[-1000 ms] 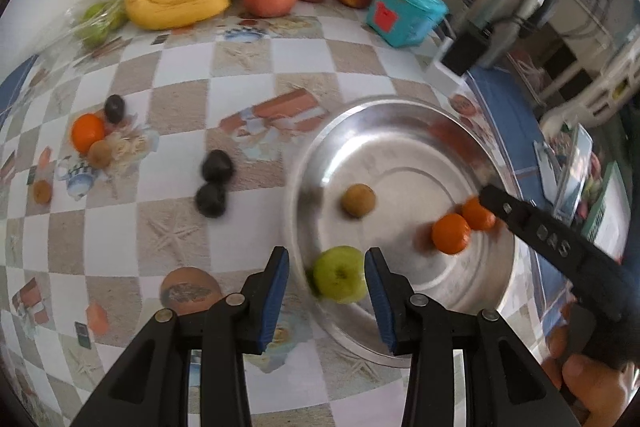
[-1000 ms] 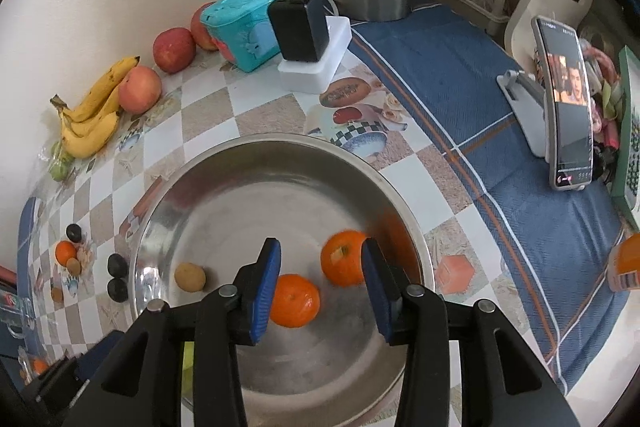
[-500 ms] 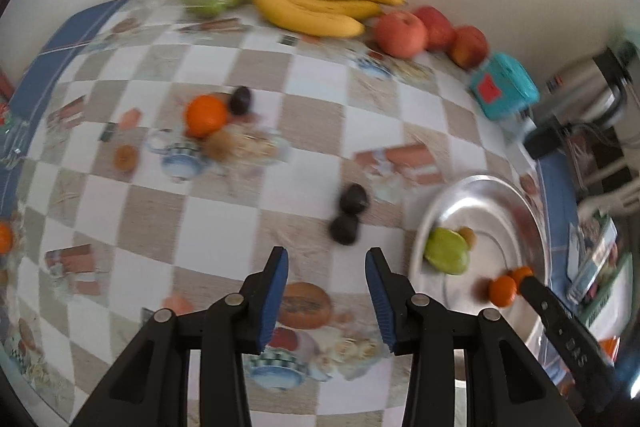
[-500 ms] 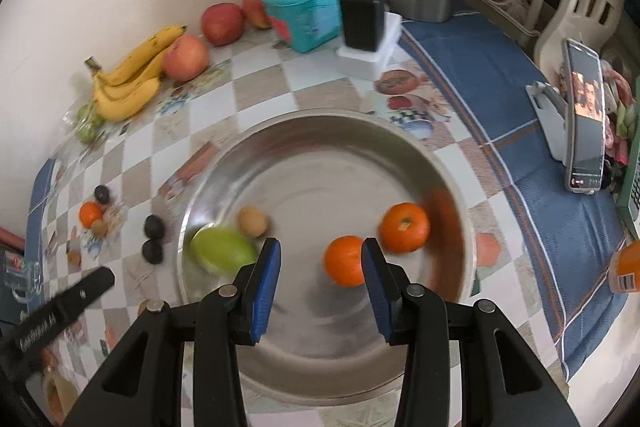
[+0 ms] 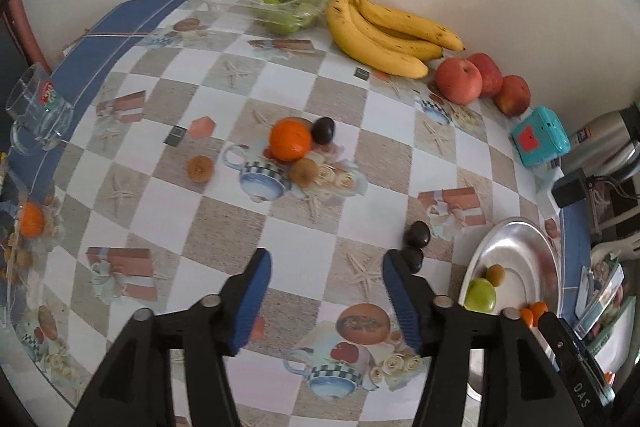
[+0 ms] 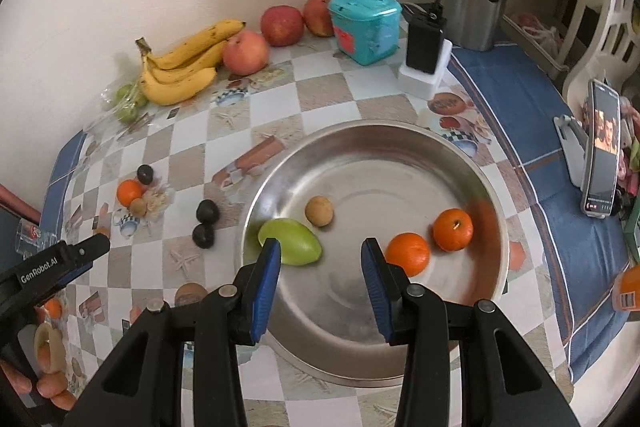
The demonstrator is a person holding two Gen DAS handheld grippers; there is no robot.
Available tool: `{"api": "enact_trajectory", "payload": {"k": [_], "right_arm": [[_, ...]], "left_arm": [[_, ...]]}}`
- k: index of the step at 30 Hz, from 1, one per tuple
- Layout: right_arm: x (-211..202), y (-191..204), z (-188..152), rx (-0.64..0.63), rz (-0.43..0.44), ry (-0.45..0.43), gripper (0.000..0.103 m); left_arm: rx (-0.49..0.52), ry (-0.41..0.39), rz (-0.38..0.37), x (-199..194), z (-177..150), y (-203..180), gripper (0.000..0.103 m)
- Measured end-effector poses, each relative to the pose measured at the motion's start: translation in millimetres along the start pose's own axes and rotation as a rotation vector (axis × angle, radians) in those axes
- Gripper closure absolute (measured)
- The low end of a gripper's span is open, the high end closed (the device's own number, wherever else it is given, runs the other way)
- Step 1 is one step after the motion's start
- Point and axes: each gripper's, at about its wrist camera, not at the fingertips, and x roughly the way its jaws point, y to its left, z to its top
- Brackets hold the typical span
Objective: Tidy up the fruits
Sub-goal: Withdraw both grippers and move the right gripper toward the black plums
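1. We see the green fruit (image 6: 291, 241) lying in the steel bowl (image 6: 472, 167), beside a small brown fruit (image 6: 319, 211) and two oranges (image 6: 407, 253).
2. Our right claw (image 6: 320, 267) hangs over the bowl, jaws apart and gripping nothing; the green fruit lies just behind its left finger, the nearer orange just beyond its right finger.
3. Our left claw (image 5: 326, 279) hovers over the checked worktop (image 5: 360, 163), its jaws just having opened wide, nothing between them.
4. Two dark fruits (image 5: 416, 243) lie touching by its right fingertip; farther ahead an orange on the worktop (image 5: 290, 140) sits well apart.
5. Bananas (image 5: 384, 31) and apples (image 5: 458, 81) line the wall.
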Motion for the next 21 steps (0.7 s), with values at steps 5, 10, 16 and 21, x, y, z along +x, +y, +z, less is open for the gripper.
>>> {"api": "enact_trajectory", "payload": {"k": [5,10,16,21], "right_arm": [[2,7,-2,-0.024,-0.003,0.004,0.046],[7,12,-4,-0.048,-0.009,0.008,0.03],[12,18,-6,-0.079,-0.005,0.005,0.019],[14,24,-8,-0.099,0.016,-0.011,0.018]], "left_arm": [[-0.032,0.0,0.036,0,2,10,0.014],[-0.057,0.012,0.086,7,0,21,0.0],[-0.063,0.003,0.128,9,1,28,0.0],[-0.046,-0.016,0.173,9,4,34,0.0]]}}
